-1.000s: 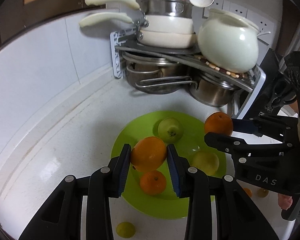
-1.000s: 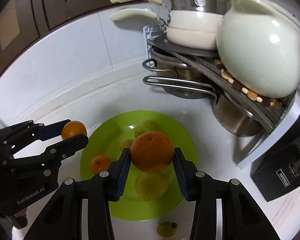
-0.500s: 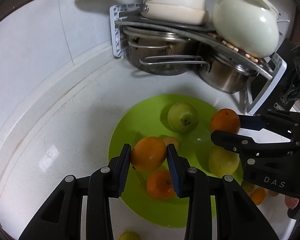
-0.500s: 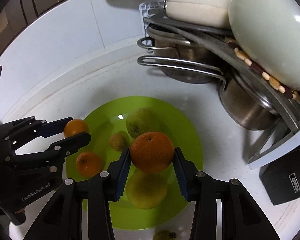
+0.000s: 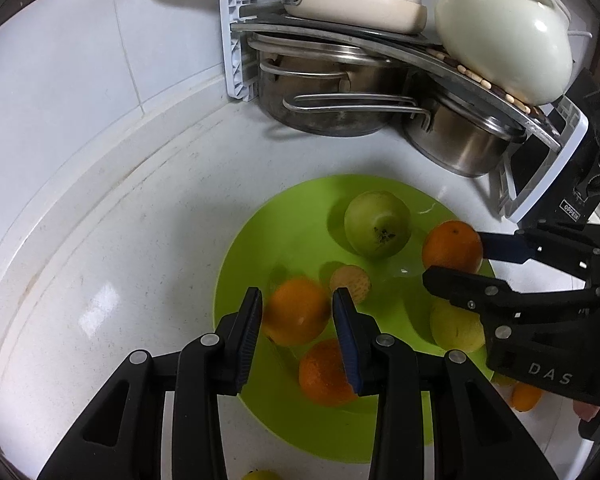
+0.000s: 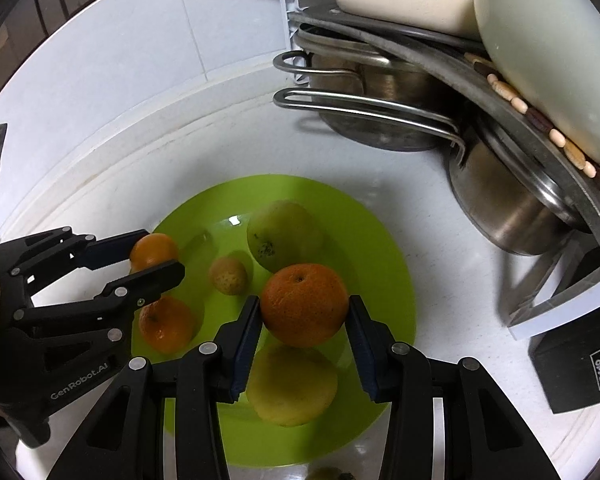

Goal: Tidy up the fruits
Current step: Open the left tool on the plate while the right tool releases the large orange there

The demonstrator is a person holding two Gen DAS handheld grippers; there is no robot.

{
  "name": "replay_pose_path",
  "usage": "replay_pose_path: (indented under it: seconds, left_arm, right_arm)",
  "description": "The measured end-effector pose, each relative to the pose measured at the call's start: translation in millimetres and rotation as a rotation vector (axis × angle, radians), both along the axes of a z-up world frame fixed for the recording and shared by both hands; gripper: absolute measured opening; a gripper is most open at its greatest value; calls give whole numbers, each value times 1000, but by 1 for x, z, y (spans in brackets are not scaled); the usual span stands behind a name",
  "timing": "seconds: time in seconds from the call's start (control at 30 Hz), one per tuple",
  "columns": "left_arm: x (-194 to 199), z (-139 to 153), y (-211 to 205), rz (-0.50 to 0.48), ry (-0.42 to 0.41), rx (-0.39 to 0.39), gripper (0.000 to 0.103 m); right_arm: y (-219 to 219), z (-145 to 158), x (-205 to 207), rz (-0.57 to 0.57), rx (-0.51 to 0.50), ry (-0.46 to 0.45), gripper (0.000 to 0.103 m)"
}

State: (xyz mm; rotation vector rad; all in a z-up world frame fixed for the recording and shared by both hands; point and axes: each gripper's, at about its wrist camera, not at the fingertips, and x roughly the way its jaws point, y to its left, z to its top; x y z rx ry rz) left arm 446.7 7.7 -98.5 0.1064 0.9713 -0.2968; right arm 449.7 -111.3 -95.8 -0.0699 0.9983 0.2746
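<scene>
A lime-green plate (image 5: 252, 264) (image 6: 380, 240) sits on the white counter. My left gripper (image 5: 298, 316) (image 6: 156, 254) is shut on a small orange (image 5: 298, 310) (image 6: 153, 249), low over the plate's left side. My right gripper (image 6: 303, 314) (image 5: 454, 254) is shut on a larger orange (image 6: 304, 304) (image 5: 452, 246) over the plate's right part. On the plate lie a green pear-like fruit (image 5: 376, 224) (image 6: 282, 234), a small tan fruit (image 5: 351, 283) (image 6: 228, 275), another orange (image 5: 326, 372) (image 6: 165, 322) and a yellow fruit (image 5: 454, 330) (image 6: 292, 384).
A corner rack (image 5: 236, 48) holds steel pots (image 5: 324, 92), cream pans and a white ceramic pot (image 5: 500, 28) behind the plate. A black box (image 6: 576, 368) stands to the right. Small fruits lie on the counter by the plate (image 5: 526, 396) (image 5: 260, 475).
Both grippers have lowered toward the plate with their oranges still held. The views tilted down, and the fruits on the plate look closer.
</scene>
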Motion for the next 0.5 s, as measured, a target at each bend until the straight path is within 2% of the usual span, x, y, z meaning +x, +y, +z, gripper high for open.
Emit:
replay_pose_path:
  seconds: [0.17, 0.33, 0.5]
  left_arm:
    - [-2, 4, 4, 11, -4, -7, 38]
    - [-9, 10, 8, 22, -20, -9, 41]
    - [-20, 21, 12, 29, -52, -8, 43]
  right_arm:
    - [-1, -1, -2, -6, 12, 2, 44]
    - [1, 8, -9, -4, 0, -33, 49]
    - [1, 18, -18, -2, 9, -60, 49]
